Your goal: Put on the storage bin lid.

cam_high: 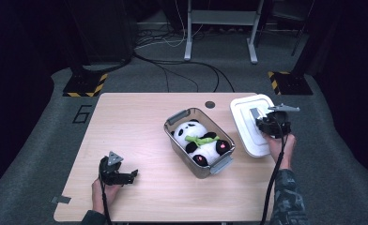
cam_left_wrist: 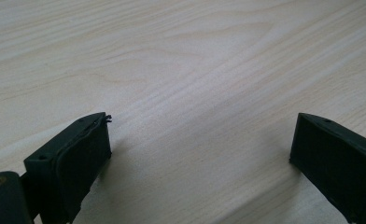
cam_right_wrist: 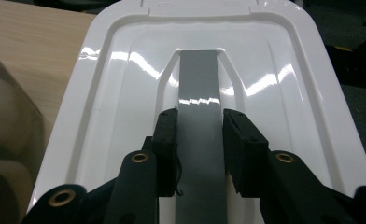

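Observation:
A clear plastic box (cam_high: 175,117) with grey end latches stands at the middle of the table, holding a black-and-white panda plush (cam_high: 202,139) with a green scarf. To its right is the box's white lid (cam_high: 248,123), reaching past the table's right edge. My right gripper (cam_high: 259,121) is shut on the lid's grey handle strip (cam_right_wrist: 198,74), its pads (cam_right_wrist: 167,135) pressing either side of it. The lid (cam_right_wrist: 116,93) stretches away from the right gripper (cam_right_wrist: 200,126). My left gripper (cam_high: 134,177) rests low at the front left, open (cam_left_wrist: 200,140), with bare wood between its jaws.
The light wooden table (cam_left_wrist: 181,60) has a small dark round hole (cam_high: 210,104) near its back edge. Grey floor with cables, desk legs (cam_high: 189,33) and two yellow-black striped stand bases (cam_high: 84,84) lies beyond. The box's tinted wall (cam_right_wrist: 8,116) is close to the lid's left side.

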The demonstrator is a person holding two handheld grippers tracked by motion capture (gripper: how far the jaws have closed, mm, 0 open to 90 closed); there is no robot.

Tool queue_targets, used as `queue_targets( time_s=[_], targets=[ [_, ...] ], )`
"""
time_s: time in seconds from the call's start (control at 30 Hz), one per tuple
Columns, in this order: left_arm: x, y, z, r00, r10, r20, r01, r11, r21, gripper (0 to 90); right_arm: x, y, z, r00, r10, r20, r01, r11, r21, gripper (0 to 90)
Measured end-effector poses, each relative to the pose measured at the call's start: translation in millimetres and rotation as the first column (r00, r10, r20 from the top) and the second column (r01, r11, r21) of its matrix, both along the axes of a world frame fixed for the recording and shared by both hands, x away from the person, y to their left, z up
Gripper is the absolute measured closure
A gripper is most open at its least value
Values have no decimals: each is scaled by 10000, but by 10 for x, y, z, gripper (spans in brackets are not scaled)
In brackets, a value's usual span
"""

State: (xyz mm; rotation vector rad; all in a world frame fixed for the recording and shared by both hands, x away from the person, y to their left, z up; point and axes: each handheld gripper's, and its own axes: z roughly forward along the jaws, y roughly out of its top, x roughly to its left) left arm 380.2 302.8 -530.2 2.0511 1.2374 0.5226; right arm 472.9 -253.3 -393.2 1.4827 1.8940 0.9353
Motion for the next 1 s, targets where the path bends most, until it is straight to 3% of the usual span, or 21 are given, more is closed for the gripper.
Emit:
queue_targets(
  time_s=[0.2, 0.47, 1.0],
  targets=[
    [-2, -2, -1, 9999, 123, 98, -123, 9999, -17, 55, -64, 102, 260, 9992, 328, 242, -338, 9984, 443, 671],
    [1, 3, 0, 9999, 90, 148, -90, 9999, 46, 58, -115, 348, 460, 9949, 967, 300, -983, 9937, 542, 671],
    [-1, 0, 1, 9998, 115, 150, -114, 9999, -12, 66, -214, 796, 626, 9794, 1992, 329, -2010, 9775, 648, 671]
  ],
)
